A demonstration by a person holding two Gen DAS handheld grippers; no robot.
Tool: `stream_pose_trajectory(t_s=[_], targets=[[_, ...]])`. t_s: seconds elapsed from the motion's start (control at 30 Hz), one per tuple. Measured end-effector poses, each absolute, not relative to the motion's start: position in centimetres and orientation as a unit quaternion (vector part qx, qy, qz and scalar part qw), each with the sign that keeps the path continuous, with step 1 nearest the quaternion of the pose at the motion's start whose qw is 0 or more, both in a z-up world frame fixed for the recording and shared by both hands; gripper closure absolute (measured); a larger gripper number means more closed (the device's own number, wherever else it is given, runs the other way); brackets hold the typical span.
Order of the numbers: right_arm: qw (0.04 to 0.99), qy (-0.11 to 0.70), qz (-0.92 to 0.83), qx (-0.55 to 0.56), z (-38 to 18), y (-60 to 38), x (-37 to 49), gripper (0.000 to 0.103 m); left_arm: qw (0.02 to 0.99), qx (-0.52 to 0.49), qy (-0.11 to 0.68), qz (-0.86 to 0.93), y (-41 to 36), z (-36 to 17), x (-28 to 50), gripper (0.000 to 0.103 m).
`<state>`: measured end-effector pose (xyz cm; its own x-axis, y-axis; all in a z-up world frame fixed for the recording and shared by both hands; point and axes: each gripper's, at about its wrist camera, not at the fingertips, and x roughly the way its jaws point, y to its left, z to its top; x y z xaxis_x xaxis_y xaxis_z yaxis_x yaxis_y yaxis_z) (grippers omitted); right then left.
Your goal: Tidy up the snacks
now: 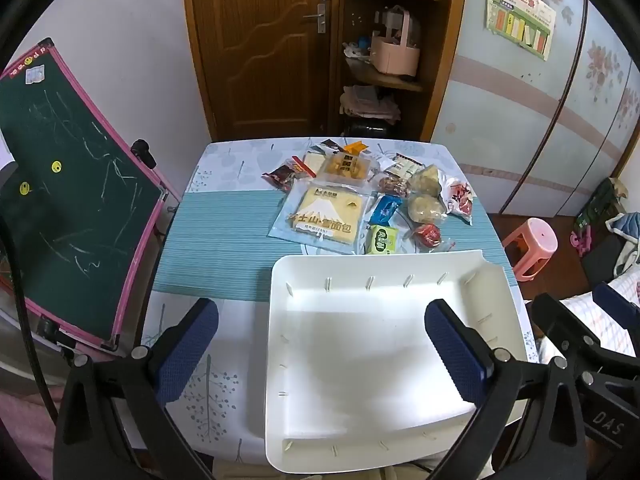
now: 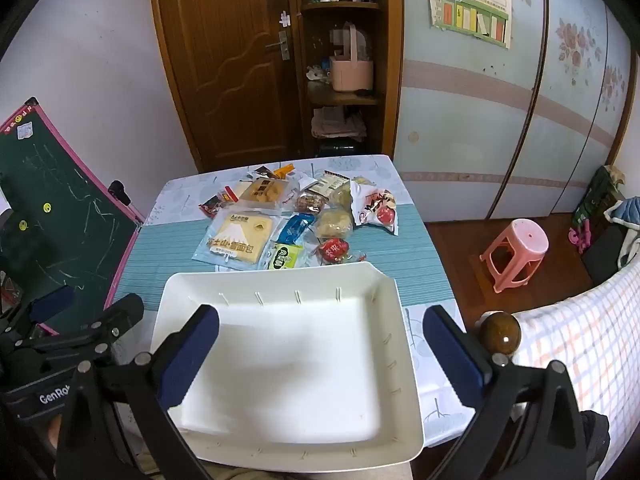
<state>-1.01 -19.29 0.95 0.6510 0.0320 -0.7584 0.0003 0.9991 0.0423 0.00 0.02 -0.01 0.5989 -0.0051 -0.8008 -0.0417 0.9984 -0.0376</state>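
Note:
A white plastic bin point(image 1: 280, 320) point(image 2: 400, 344) sits empty at the near edge of the table. Beyond it lies a pile of wrapped snacks: a large flat bread pack point(image 1: 326, 216) point(image 2: 240, 238), a blue packet point(image 1: 386, 208) point(image 2: 295, 227), a green packet point(image 1: 382, 240) point(image 2: 284, 258), a red round sweet point(image 1: 429, 234) point(image 2: 334, 250) and two pale buns point(image 1: 426, 192) point(image 2: 334, 222). My left gripper point(image 1: 322, 354) hovers open over the bin's left side. My right gripper point(image 2: 320, 356) hangs open above the bin. Nothing is between either pair of fingers.
A green chalkboard point(image 1: 68, 184) with a pink frame leans at the table's left. A pink stool point(image 2: 516, 254) stands on the floor to the right. A wooden door point(image 2: 228, 60) and shelves point(image 2: 344, 92) rise behind the table. A checked cloth point(image 2: 580, 344) and a brown knob point(image 2: 500, 332) are near right.

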Motion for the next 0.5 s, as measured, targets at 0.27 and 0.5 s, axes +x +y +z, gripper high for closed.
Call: stream_pose_trajectory(t_s=[0.27, 0.5], targets=[[0.909, 0.416, 0.007, 0.019, 0.75, -19.28, -0.99, 0.001, 0.895, -0.025, 0.445, 0.011, -0.05, -0.02, 0.03, 0.000], [0.908, 0.418, 0.008, 0.020, 0.86, -19.03, -0.98, 0.001, 0.893, -0.026, 0.448, 0.010, -0.10, 0.25, -0.25, 0.000]])
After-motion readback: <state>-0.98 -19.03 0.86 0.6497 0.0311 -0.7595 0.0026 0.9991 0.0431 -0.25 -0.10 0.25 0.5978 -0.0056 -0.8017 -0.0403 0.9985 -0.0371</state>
